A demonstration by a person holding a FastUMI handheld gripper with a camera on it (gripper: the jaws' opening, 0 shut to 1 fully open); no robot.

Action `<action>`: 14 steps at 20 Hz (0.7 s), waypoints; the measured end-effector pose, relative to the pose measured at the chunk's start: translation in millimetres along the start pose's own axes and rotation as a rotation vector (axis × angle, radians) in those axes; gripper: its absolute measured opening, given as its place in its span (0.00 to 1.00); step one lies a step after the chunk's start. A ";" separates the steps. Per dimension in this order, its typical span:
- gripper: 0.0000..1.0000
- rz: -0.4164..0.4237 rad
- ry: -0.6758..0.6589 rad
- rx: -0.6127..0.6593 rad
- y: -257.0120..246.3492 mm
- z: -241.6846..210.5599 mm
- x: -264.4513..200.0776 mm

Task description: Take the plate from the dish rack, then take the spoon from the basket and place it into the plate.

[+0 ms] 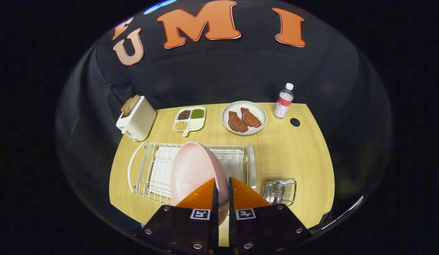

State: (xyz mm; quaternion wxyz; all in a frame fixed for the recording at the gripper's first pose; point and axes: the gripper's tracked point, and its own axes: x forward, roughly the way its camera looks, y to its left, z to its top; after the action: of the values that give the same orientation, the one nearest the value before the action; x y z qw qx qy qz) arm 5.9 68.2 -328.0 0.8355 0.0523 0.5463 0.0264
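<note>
Plate (pixel 196 171) hides rack (pixel 148 166) mid

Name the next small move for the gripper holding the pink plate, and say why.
Probably carry the pink plate clear of the dish rack and set it flat on bare table. The gripper has its jaws closed on the plate's rim, holding it on edge above the rack, and the spoon basket waits untouched beside it.

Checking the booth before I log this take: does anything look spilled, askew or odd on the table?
Nothing is spilled or damaged. The pink plate sits tilted above the dish rack, but only because the hand-held gripper is shut on its rim. The toaster, divided tray, steak plate, bottle and basket sit in order.
</note>
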 end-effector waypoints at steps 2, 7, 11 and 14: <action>0.12 0.022 0.008 0.009 -2.1 -9.0 -5.2; 0.12 0.044 0.040 0.009 -6.5 -41.0 -14.6; 0.12 0.053 0.058 -0.004 -9.7 -63.7 -16.2; 0.12 0.062 0.067 -0.012 -10.3 -78.1 -20.7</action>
State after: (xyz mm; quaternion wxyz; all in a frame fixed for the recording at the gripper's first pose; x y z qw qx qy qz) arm -74.1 60.5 -341.3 0.8157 0.0632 0.5721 0.0575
